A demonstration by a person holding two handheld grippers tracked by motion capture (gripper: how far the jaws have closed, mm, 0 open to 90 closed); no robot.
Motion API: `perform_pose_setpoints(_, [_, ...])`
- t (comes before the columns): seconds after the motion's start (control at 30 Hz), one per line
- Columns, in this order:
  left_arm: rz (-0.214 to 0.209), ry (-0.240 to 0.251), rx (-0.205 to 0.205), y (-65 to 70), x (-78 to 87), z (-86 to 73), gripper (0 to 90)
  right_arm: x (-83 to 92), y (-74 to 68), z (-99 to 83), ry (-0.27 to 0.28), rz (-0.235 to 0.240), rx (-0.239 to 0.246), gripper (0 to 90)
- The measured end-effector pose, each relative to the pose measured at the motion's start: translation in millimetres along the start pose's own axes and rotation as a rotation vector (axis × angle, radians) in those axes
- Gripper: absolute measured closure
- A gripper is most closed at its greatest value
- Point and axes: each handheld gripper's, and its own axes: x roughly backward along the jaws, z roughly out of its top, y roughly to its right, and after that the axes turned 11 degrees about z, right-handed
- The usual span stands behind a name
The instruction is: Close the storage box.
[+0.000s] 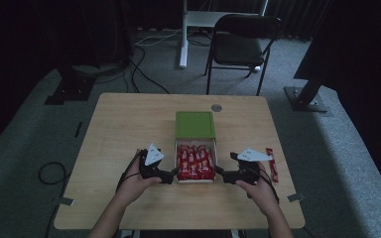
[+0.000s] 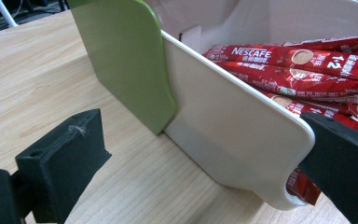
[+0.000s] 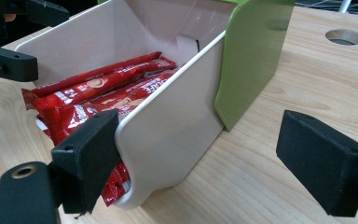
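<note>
High view: both hand-held grippers, left [image 1: 174, 173] and right [image 1: 219, 171], released, straddle the drawer [image 1: 196, 179] of red sachets [image 1: 196, 162]; next, probably clamp its walls.

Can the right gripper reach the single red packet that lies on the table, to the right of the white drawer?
Probably yes. The loose red packet lies on bare table just beside the right gripper, with nothing between them. The gripper is open, its fingers around the white drawer's corner, so it must back off first.
</note>
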Motion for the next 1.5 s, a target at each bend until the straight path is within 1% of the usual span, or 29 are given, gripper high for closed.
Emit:
perform_pose_setpoints(0.23, [0.005, -0.004, 0.009, -2.0, -3.2, 1.8, 3.8, -3.2, 5.2, 3.7, -0.003, -0.007, -0.009, 13.3])
perform_pose_setpoints(0.3, [0.001, -0.006, 0.011, -2.8, -4.0, 2.3, 3.8, -3.8, 6.3, 4.6, -0.004, -0.010, -0.007, 13.3])
perform_pose_setpoints(0.43, [-0.007, -0.012, 0.030, -5.2, -6.4, 2.3, 3.8, -4.6, 7.4, 5.8, -0.005, -0.012, -0.012, 13.3])
perform_pose_setpoints(0.57, [-0.001, -0.012, 0.035, -7.3, -8.3, 3.0, 3.8, -6.7, 8.7, 6.7, -0.004, -0.009, -0.016, 13.3])
perform_pose_setpoints(0.6, [0.003, -0.012, 0.030, -8.2, -9.1, 3.7, 3.8, -7.6, 9.8, 7.1, -0.003, -0.008, -0.018, 13.3])
perform_pose_setpoints(0.77, [0.005, -0.015, 0.032, -9.0, -10.7, 5.0, 3.7, -8.7, 11.1, 7.7, -0.001, -0.008, -0.022, 13.3])
perform_pose_setpoints(0.9, [0.007, -0.014, 0.035, -11.1, -12.3, 8.2, 3.7, -10.3, 14.3, 10.3, 0.012, -0.010, -0.038, 13.3])
perform_pose_setpoints(1.1, [0.010, -0.012, 0.028, -11.1, -14.9, 11.9, 3.8, -11.4, 18.6, 14.8, 0.012, -0.028, -0.036, 13.3])
perform_pose_setpoints(1.17, [0.012, -0.012, 0.032, -11.2, -16.0, 12.6, 3.8, -12.3, 19.8, 15.8, 0.012, -0.032, -0.034, 13.3])
perform_pose_setpoints(1.3, [0.013, -0.015, 0.033, -12.8, -17.8, 13.8, 3.8, -14.2, 22.4, 16.6, 0.017, -0.033, -0.043, 13.3])
perform_pose_setpoints(1.43, [0.019, -0.018, 0.027, -14.6, -19.2, 15.7, 3.8, -15.9, 23.9, 17.1, 0.021, -0.028, -0.042, 13.3])
perform_pose_setpoints(1.5, [0.020, -0.017, 0.031, -15.5, -20.5, 16.2, 3.8, -16.7, 24.6, 17.6, 0.024, -0.030, -0.042, 13.3])
